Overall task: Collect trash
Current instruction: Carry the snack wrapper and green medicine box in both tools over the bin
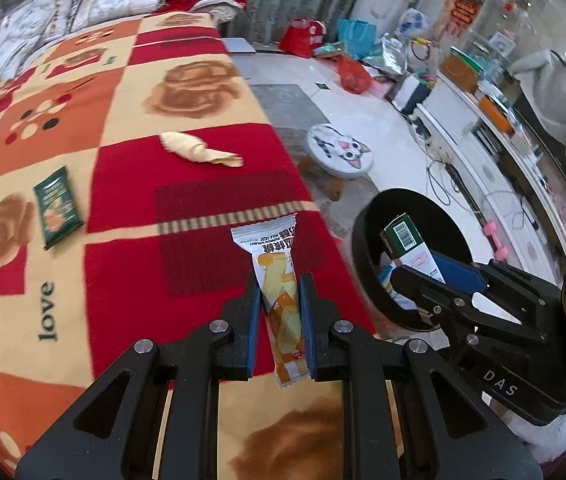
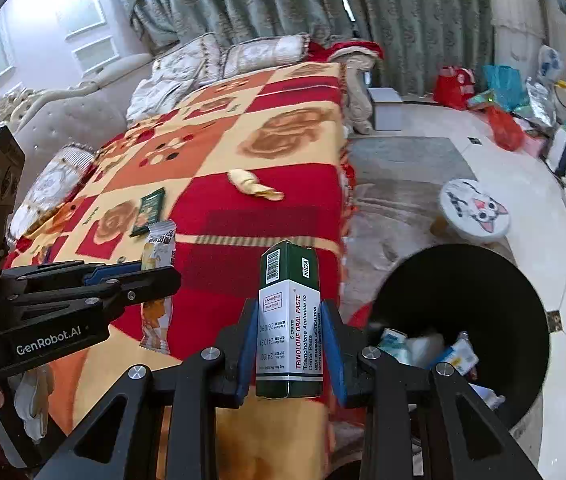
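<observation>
Left wrist view: the left claw (image 1: 281, 304) is clamped narrow on a snack wrapper (image 1: 279, 288), held above the bed (image 1: 203, 200). To its right, the right claw (image 2: 289, 344) grips a green and white box (image 2: 289, 320) near the black bin (image 2: 463, 280), which stands on the floor beside the bed and already holds trash. On the blanket farther off lie a green packet (image 1: 58, 208) and a crumpled tan wrapper (image 1: 199, 150).
</observation>
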The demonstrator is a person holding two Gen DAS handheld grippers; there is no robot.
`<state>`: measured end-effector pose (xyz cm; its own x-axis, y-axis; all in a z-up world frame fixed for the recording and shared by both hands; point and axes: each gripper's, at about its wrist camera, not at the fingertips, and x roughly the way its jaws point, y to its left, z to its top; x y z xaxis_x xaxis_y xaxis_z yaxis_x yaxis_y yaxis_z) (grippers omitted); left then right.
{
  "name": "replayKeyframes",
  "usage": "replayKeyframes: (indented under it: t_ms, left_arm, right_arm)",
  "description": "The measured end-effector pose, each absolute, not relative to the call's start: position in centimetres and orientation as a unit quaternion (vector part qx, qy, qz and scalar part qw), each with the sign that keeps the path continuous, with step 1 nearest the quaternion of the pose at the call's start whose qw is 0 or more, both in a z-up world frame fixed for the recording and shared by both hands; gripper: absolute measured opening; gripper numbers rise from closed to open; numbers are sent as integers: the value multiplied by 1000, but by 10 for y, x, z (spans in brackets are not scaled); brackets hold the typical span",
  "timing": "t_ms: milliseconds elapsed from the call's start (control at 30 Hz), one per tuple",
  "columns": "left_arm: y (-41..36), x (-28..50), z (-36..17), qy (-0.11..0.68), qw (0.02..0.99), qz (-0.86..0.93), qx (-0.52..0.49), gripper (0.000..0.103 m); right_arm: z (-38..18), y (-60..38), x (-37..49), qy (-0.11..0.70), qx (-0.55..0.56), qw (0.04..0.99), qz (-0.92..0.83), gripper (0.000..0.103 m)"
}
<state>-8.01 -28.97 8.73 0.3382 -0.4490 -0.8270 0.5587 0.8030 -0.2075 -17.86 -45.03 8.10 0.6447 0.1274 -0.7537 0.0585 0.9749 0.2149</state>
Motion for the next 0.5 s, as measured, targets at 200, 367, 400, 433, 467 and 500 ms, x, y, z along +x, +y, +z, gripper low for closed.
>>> replayKeyframes:
  t_ms: [200,367,400,433,467,500]
  left_arm:
    - [-315,-86,87,484,810,-324,71,16]
    - [-335,-90,86,484,803,-338,76,16]
    - [-338,-91,86,484,802,-341,76,16]
    - [-342,-92,86,485,800,-344,76,16]
    - [-347,-92,85,486,798,-348,75,16]
    - [-350,-93,85,486,797,-350,75,16]
  right_arm:
    - [80,-478,-193,418,126,900,-5,30]
    - [77,-498,-202,416,136,899,-23,30]
    - [77,-502,-203,416,138,899,-27,30]
    - [76,-507,-206,415,141,898,-32,30]
    - [76,-510,-206,415,143,898,-36,30]
    - [75,-514,-208,416,145,897,-40,30]
